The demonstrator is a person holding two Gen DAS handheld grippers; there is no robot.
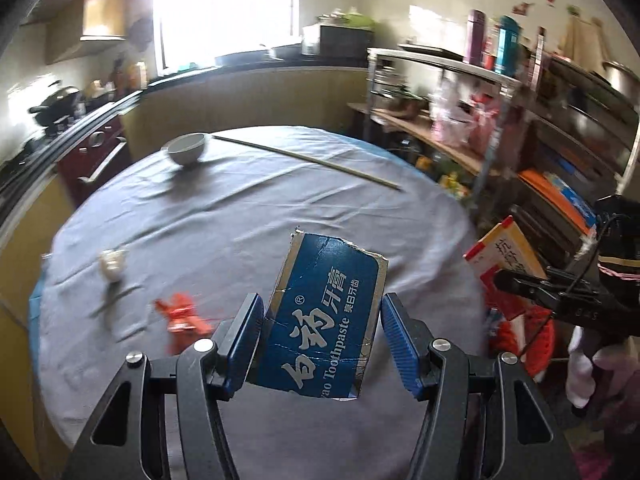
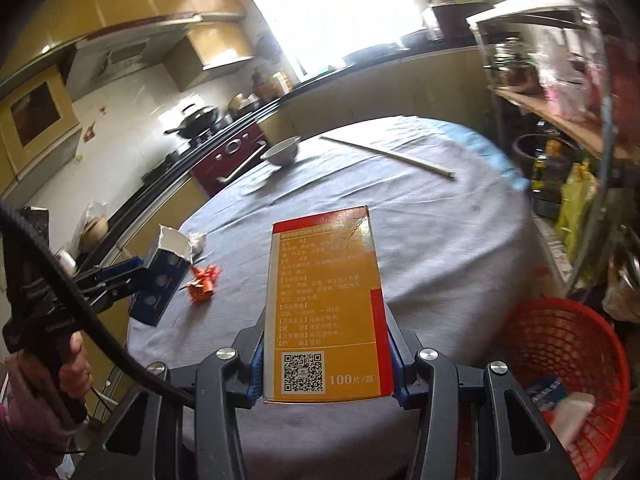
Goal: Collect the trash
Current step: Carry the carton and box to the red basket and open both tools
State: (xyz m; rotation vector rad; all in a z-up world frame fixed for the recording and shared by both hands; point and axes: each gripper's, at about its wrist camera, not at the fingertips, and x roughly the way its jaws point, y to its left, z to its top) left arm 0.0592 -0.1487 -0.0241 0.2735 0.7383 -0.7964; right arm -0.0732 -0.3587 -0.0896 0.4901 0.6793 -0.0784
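A blue toothpaste box (image 1: 326, 312) is pinched between the jaws of the left gripper (image 1: 320, 316) and is held above the surface (image 1: 224, 216), tilted, with its torn end pointing away. In the right wrist view the same box (image 2: 160, 284) is seen at the left, clear of the cloth. An orange box (image 2: 326, 304) is clamped in the jaws of the right gripper (image 2: 326, 360), its printed face turned up, and is held over the near edge of the surface (image 2: 440, 240). A red basket (image 2: 568, 364) is seen just beside the surface, low at the right, with white and blue scraps inside. Left lying on the cloth are a red wrapper (image 1: 182, 314), a crumpled white scrap (image 1: 112, 264), a white bowl (image 1: 186, 148) and chopsticks (image 1: 308, 160). The left gripper's handle is gripped by a hand (image 2: 76, 364).
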